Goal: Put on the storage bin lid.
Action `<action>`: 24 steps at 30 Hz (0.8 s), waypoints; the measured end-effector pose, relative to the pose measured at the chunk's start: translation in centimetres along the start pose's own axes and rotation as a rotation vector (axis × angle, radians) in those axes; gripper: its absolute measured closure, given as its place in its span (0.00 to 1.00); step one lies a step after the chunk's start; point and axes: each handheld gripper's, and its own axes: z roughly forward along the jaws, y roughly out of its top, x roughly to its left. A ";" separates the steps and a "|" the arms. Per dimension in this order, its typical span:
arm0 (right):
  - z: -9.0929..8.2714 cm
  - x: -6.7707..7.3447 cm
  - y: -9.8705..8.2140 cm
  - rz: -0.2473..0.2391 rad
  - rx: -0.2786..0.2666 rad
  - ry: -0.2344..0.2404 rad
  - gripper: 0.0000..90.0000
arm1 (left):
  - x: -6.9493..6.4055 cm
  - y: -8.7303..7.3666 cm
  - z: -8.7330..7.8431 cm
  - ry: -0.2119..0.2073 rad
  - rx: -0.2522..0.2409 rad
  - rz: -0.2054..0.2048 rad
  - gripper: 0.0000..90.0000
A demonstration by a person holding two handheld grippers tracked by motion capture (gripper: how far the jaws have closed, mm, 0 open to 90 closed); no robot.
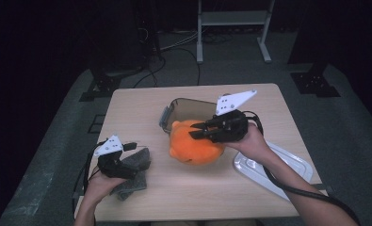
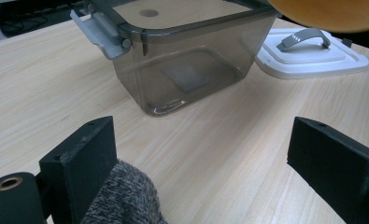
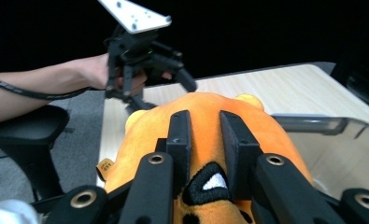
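Table: light wooden table (image 1: 141, 197), its top carrying everything named below
Container: smoky see-through plastic container (image 2: 191, 70) with a grey latch, standing open near the middle of the table, just behind the toy in the high view
Lid: white lid (image 1: 287, 162) with a grey handle, lying flat at the table's right edge, well apart from the container
Toy: orange plush toy (image 1: 195, 143), held off the table just in front of the container, its head pinched from above
Cloth: grey knitted cloth (image 1: 136, 172) on the table's left front, under and beside the left gripper
Right gripper: right gripper (image 1: 200, 130) has its jaws drawn narrow, clamped on the plush toy's fabric
Left gripper: left gripper (image 1: 132, 148) sits low over the cloth, jaws spread wide, one jaw touching the knit, nothing clasped between them
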 end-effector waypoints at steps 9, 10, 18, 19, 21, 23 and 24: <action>0.7 -2.2 1.4 0.009 -0.003 -0.023 0.82 | 0.0 -0.2 0.0 0.011 0.007 -0.004 0.07; 0.7 -2.5 1.5 0.012 -0.006 -0.026 0.82 | 0.0 -0.2 0.0 0.010 0.003 -0.005 0.06; 0.9 -4.5 2.3 0.026 -0.005 -0.051 0.82 | -0.1 -0.2 0.2 0.001 0.009 -0.002 0.06; 1.0 -4.8 2.3 0.029 -0.003 -0.056 0.82 | -0.1 -0.2 0.2 -0.001 0.008 -0.003 0.06; 1.2 -5.1 2.4 0.032 0.000 -0.060 0.82 | -0.2 -0.2 0.3 -0.002 0.006 -0.002 0.05; 1.4 -5.5 2.4 0.037 0.003 -0.067 0.82 | -0.2 -0.2 0.4 -0.005 0.010 0.000 0.05; 1.5 -5.7 2.4 0.038 0.007 -0.067 0.82 | -0.2 -0.2 0.4 -0.005 0.012 0.002 0.04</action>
